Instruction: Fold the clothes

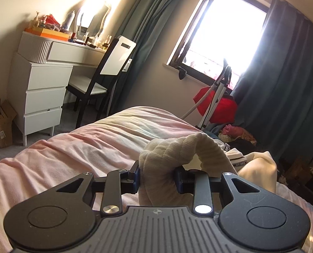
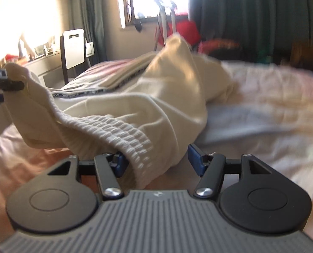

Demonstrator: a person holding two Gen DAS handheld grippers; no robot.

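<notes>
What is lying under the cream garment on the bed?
Under the cream garment lies the pink bedsheet, bare around it. The part directly beneath is covered. The left gripper and the right gripper each have ribbed fabric between their jaws.

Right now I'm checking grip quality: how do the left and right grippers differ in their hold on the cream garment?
The left gripper is shut on the cream garment, fabric bunched over it. The right gripper stands wider, with a gap beside its right pad, the ribbed hem between its fingers. Both are over the pink bedcover.
</notes>
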